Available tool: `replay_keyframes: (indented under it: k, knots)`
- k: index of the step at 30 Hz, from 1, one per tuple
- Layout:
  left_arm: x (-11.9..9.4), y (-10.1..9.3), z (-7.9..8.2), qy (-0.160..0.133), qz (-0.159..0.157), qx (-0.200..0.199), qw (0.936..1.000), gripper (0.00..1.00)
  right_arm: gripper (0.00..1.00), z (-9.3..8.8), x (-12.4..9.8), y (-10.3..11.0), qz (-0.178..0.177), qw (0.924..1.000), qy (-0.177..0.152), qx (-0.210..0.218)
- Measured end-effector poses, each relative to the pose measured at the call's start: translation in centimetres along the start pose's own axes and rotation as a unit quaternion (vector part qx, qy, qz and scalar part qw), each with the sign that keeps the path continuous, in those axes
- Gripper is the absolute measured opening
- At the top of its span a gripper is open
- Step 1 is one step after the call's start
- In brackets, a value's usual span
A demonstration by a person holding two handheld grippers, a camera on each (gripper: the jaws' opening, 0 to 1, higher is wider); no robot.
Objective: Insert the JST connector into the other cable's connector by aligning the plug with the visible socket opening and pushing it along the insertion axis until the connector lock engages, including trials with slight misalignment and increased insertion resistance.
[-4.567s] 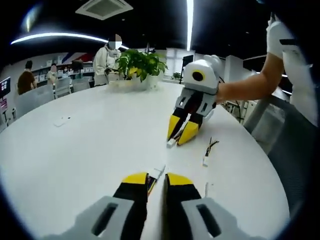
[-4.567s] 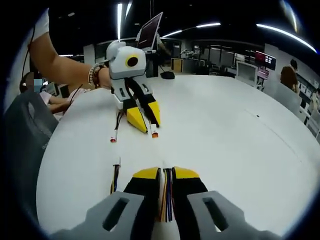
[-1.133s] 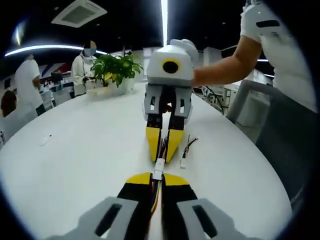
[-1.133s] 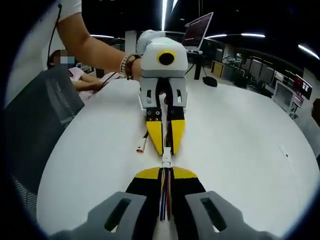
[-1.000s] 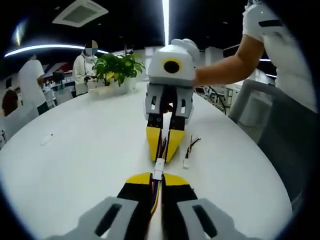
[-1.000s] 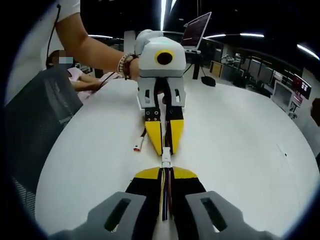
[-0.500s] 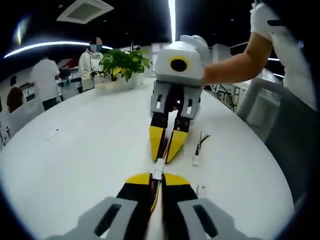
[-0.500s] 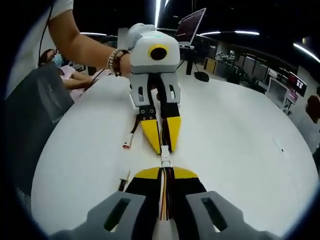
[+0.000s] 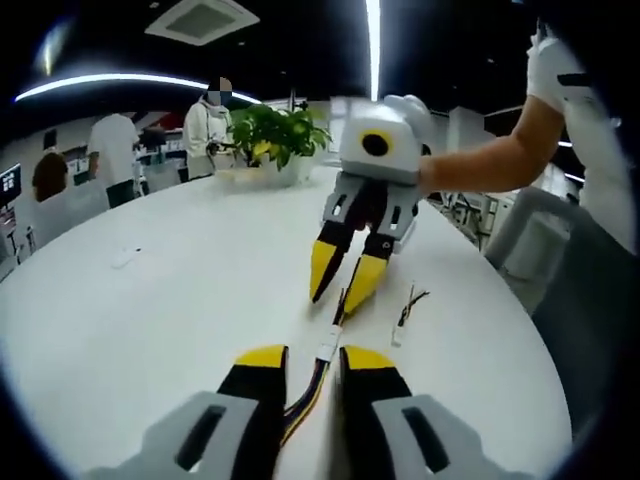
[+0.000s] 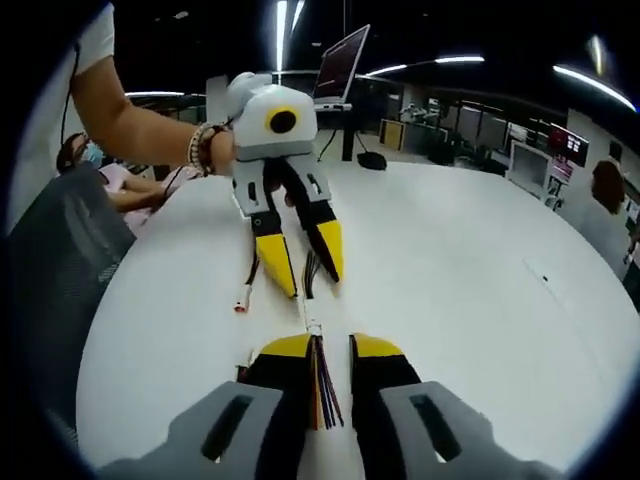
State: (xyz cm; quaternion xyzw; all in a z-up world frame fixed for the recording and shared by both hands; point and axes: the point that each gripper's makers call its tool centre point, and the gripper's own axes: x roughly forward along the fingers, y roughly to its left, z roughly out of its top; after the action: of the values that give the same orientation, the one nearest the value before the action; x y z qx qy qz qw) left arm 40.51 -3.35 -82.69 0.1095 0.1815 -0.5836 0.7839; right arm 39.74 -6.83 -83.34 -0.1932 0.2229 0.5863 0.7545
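Note:
The two cables lie joined on the white table (image 9: 150,320), their white connector pair (image 9: 327,348) mated end to end. In the left gripper view my left gripper (image 9: 313,358) stands open, with the yellow and dark wires (image 9: 300,405) loose between its jaws. Beyond the joint my right gripper (image 9: 337,300) is also open, its yellow jaws spread. In the right gripper view my right gripper (image 10: 330,347) stands open around the coloured wires (image 10: 320,390), with the connector pair (image 10: 313,326) just ahead. The left gripper (image 10: 312,284) faces it, held by a hand, jaws apart.
A spare cable (image 9: 405,310) lies right of the joint, and another spare cable with a small plug (image 10: 243,295) lies left of the left gripper. A potted plant (image 9: 280,135) stands at the far table edge. A grey chair (image 10: 50,280) sits beside the table. People stand behind.
Both grippers were shut on their cable ends with the connectors meeting; now both have opened and drawn back a little, and the joined cable rests on the table.

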Motion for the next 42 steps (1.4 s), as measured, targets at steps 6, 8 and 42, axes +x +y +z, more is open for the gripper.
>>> replay_keyframes:
  k: [6, 8, 42]
  knots:
    - [-0.7, -0.8, 0.7, -0.010, 0.008, 0.004, 0.9999, 0.16, 0.11, -0.1, -1.0, 1.0, -0.004, 1.0000, 0.006, 0.003]
    - [-0.9, -1.3, 0.7, -0.009, 0.008, 0.007, 0.9999, 0.16, 0.11, -0.1, -1.2, 1.4, -0.006, 0.9999, 0.009, 0.001]
    - [-3.8, -6.3, 0.5, -0.001, 0.004, 0.011, 0.9999, 0.19, 0.11, 0.9, -2.8, 6.6, -0.008, 0.9998, 0.019, -0.002]
